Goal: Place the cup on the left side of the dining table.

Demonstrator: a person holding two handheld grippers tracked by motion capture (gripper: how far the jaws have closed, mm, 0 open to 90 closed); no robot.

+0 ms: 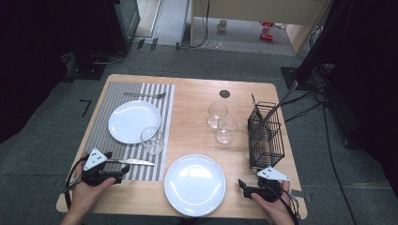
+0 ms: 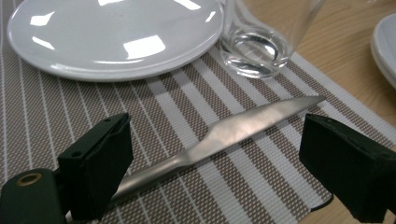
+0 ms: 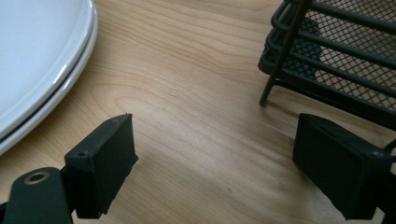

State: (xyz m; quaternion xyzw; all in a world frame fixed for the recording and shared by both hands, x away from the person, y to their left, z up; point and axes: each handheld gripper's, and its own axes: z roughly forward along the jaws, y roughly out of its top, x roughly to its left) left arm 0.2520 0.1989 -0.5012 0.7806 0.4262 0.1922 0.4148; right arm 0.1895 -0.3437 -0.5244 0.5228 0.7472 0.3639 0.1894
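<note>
A silver knife [image 1: 133, 162] lies flat on the front strip of the striped placemat [image 1: 108, 101]. My left gripper [image 1: 121, 173] sits low at the mat's near left corner, pointing right. In the left gripper view the knife [image 2: 243, 126] runs diagonally between the open jaws of the left gripper [image 2: 219, 140]; its handle passes close by the left pad, and neither pad presses on it. My right gripper [image 1: 244, 187] rests near the table's front right, pointing left toward the front white plate [image 1: 195, 184]. The right gripper [image 3: 215, 140] stands open over bare wood.
On the mat are a white plate [image 1: 134, 121], a fork [image 1: 145, 95] and a glass [image 1: 152, 139]. Two glasses [image 1: 218, 114] stand mid-table. A black mesh caddy [image 1: 265, 136] with a utensil sticking out stands at the right. The front plate [image 3: 42, 60] looks like two stacked.
</note>
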